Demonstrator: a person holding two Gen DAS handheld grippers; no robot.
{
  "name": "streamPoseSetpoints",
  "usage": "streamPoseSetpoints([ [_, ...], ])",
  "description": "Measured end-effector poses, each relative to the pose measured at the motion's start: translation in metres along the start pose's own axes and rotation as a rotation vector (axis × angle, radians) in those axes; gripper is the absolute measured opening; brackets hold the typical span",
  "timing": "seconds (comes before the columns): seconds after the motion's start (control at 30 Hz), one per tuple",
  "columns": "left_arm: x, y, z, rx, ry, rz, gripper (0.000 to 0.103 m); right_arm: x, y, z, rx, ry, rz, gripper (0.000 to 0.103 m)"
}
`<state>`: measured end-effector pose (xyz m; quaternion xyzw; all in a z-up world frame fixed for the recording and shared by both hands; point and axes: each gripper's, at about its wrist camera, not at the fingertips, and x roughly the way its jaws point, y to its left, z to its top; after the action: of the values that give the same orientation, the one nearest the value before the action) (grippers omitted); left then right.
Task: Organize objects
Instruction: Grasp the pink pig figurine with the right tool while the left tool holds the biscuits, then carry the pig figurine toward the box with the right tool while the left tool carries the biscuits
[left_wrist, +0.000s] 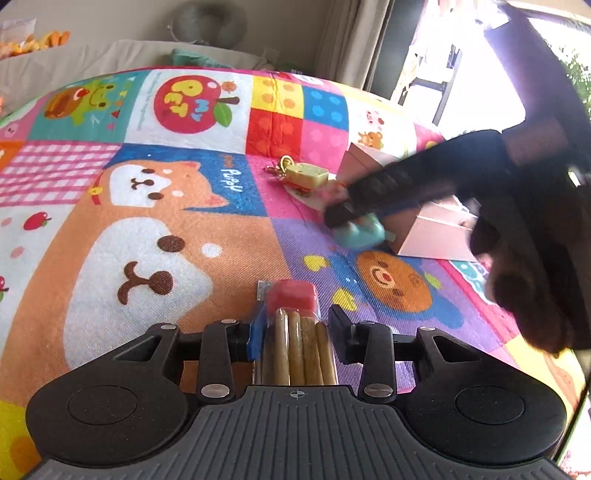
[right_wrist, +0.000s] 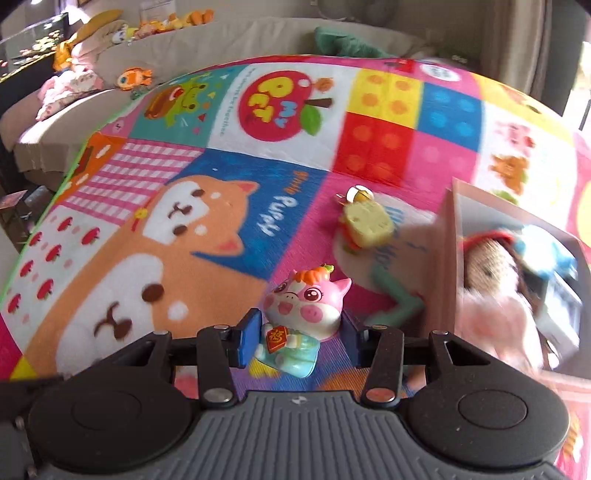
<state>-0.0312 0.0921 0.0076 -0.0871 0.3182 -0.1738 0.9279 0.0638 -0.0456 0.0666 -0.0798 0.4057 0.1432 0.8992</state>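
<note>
we log left gripper (left_wrist: 297, 325) clamped on clear packet of sticks with red cap (left_wrist: 293, 299), packet upright between pads, held above patterned play mat (left_wrist: 147, 229); we log right gripper (right_wrist: 301, 332) around pig figurine (right_wrist: 304, 306), blue pads at its flanks, contact on far side unclear, so we cannot tell if grip is firm; figurine over purple patch of mat; cheese-shaped keychain (right_wrist: 367, 221) lies on pink patch beyond; open pink box (right_wrist: 513, 266) just right of it, plush toys (right_wrist: 487, 266) inside, blurred.
</note>
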Motion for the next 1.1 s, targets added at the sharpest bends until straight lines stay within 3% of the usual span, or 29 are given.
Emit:
streamPoseSetpoints([
  [0.2, -0.001, 0.001, 0.000, -0.002, 0.000, -0.005, 0.040, -0.025, -0.006, -0.039, 0.059, -0.016, -0.062, 0.046],
  [0.47, -0.001, 0.003, 0.000, -0.013, -0.003, -0.007, 0.040, -0.039, -0.023, -0.075, 0.139, 0.029, -0.148, 0.046],
  [0.73, -0.001, -0.007, -0.001, 0.028, 0.000, 0.034, 0.040, -0.061, -0.031, -0.094, 0.130, -0.012, -0.156, 0.046],
  [0.97, -0.006, -0.018, -0.004, 0.077, 0.005, 0.089, 0.038, -0.079, -0.048, -0.112, 0.106, -0.048, -0.104, 0.046],
  [1.1, -0.014, -0.035, -0.005, 0.127, 0.050, 0.098, 0.037, -0.088, -0.069, -0.123, 0.100, -0.079, -0.064, 0.046],
])
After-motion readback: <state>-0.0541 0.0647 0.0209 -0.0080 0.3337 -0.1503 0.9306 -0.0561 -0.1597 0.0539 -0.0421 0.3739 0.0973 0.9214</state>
